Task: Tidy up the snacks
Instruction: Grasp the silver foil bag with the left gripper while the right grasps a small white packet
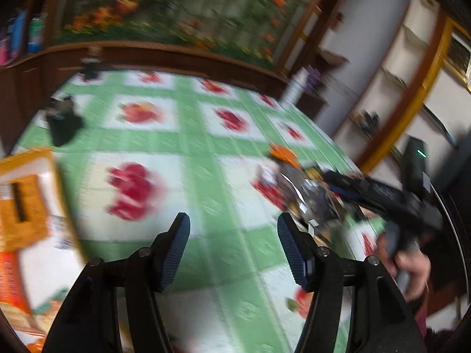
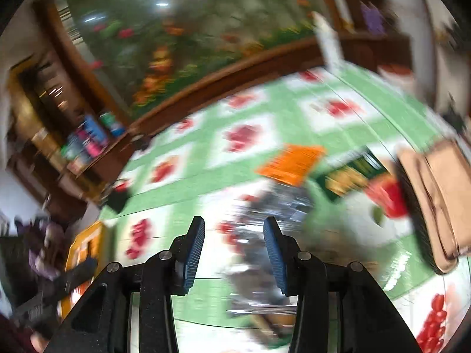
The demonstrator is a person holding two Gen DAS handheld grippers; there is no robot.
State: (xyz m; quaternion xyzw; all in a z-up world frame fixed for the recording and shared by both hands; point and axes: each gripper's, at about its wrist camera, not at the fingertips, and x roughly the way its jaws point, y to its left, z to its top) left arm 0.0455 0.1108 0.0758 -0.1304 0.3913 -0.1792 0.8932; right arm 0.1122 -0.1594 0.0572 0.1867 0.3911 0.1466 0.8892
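Note:
Both views are motion-blurred. My left gripper is open and empty above the green-and-white fruit-print tablecloth. An orange-rimmed box with snack packs lies at its left. My right gripper is open, hovering over a shiny silver snack packet; nothing sits between its fingers. In the left wrist view the right gripper shows at the right, above that silver packet. An orange packet and a dark green packet lie beyond it.
A black object lies at the far left of the table. A brown woven basket or bag stands at the right. A wooden ledge and a floral wall panel run behind the table. The orange-rimmed box also shows in the right wrist view.

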